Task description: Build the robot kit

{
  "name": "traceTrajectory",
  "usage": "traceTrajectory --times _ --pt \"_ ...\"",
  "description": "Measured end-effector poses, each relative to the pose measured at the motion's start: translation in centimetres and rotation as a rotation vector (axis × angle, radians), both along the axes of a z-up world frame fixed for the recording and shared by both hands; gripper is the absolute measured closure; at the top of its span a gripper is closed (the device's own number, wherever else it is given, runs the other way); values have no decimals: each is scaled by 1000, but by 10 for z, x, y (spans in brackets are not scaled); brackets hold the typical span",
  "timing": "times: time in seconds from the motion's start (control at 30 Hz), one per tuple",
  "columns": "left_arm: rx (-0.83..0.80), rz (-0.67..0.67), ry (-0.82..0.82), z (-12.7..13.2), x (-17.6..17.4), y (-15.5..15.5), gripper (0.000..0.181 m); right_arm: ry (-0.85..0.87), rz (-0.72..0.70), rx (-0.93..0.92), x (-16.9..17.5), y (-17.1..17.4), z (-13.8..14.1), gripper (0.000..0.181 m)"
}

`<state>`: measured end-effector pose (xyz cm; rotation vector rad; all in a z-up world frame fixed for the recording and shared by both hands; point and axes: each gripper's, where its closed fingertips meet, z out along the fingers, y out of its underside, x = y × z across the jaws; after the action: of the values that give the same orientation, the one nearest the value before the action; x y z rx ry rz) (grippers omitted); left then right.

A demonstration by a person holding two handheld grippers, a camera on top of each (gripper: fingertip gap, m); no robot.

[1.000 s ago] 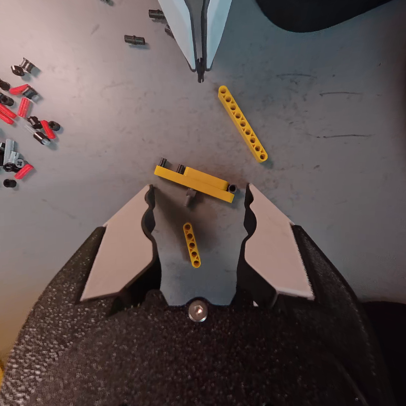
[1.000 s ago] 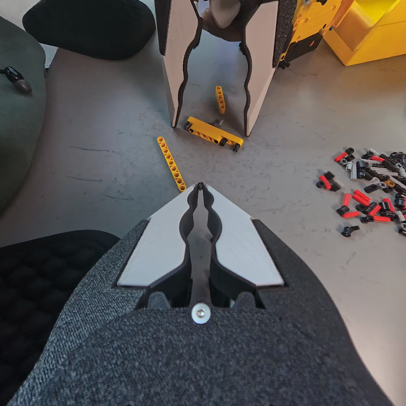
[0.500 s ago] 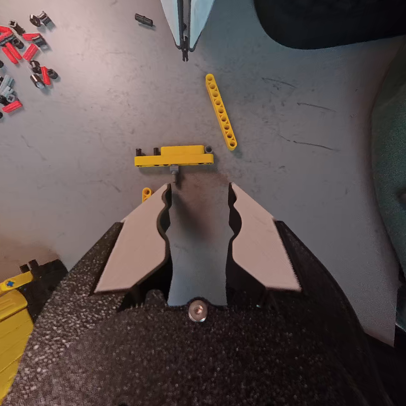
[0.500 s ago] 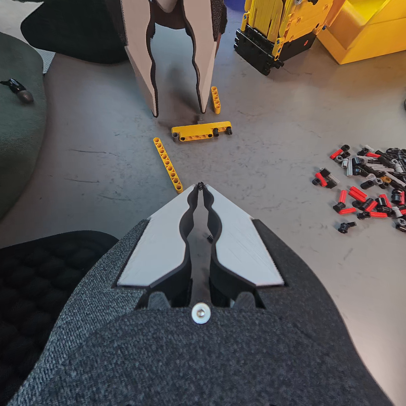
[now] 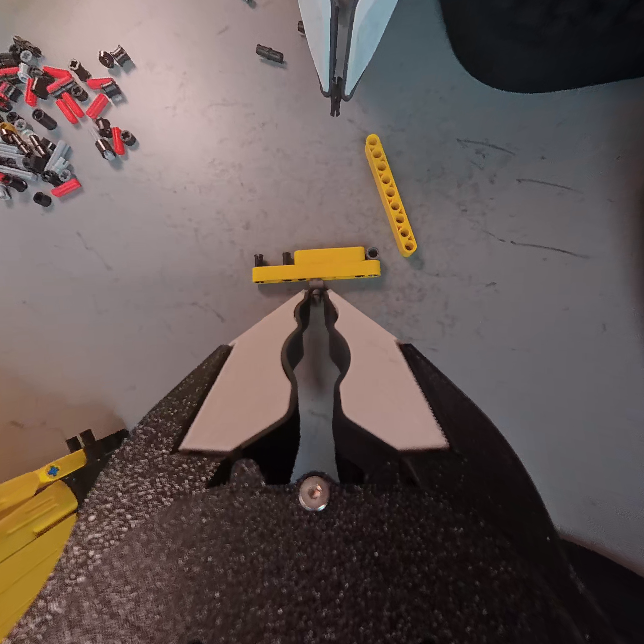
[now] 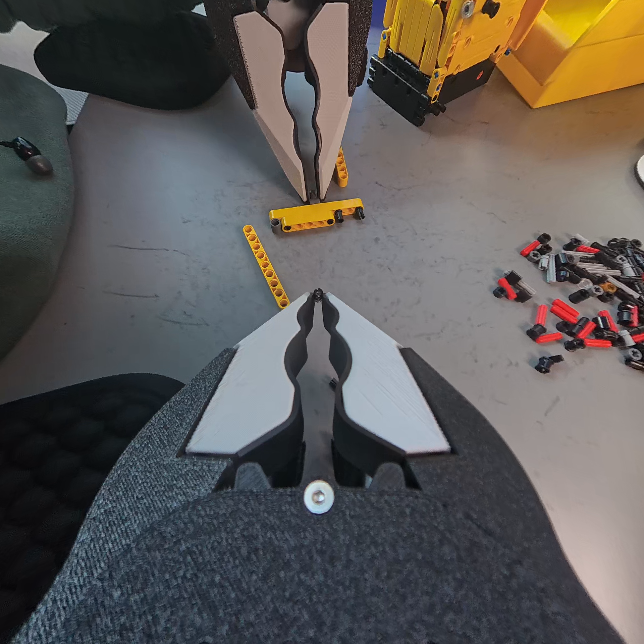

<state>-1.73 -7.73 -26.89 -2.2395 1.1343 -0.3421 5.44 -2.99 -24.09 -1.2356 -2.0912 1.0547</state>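
A yellow beam assembly [image 5: 315,268] with black pins and a grey pin lies on the grey table. My left gripper [image 5: 316,293] is shut on the grey pin [image 5: 316,286] that sticks out of the assembly's near side. The right wrist view shows this gripper [image 6: 312,198] with its tips at the assembly [image 6: 315,216]. My right gripper [image 6: 317,296] is shut on a small black pin [image 6: 317,294] and hovers apart from the assembly. It shows at the top of the left wrist view [image 5: 335,94]. A long yellow beam [image 5: 390,195] lies beside the assembly.
A pile of red, black and grey pins [image 6: 592,296] lies to one side. A short yellow beam [image 6: 341,167] lies behind the left gripper. A yellow and black model [image 6: 435,52] and a yellow box [image 6: 575,52] stand at the back. Dark cushions [image 6: 31,209] border the table. The grippers' ends are close to 10 cm from one another.
My left gripper went from wide open to shut on the assembly's grey pin, after swinging round to face it. The assembly turned square to it. The right gripper stayed put with its pin.
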Motion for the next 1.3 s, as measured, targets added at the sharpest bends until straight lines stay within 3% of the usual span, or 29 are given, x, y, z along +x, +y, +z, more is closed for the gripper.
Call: traceTrajectory --times 0.43,0.6,0.8,1.1,1.3 --pt "15 -46 -2 1 -12 -1 172 -1 -4 -6 1 2 0 177" --pt "45 -14 -84 18 -12 -4 164 0 -6 -10 1 4 -1 177" --pt "14 -93 -172 20 19 -21 161 0 -6 -18 1 4 0 177" --pt "12 -158 -107 5 56 -29 158 0 28 -14 3 -5 4 177" --pt "40 -154 -80 1 62 -29 170 -5 36 -11 4 -7 3 177"
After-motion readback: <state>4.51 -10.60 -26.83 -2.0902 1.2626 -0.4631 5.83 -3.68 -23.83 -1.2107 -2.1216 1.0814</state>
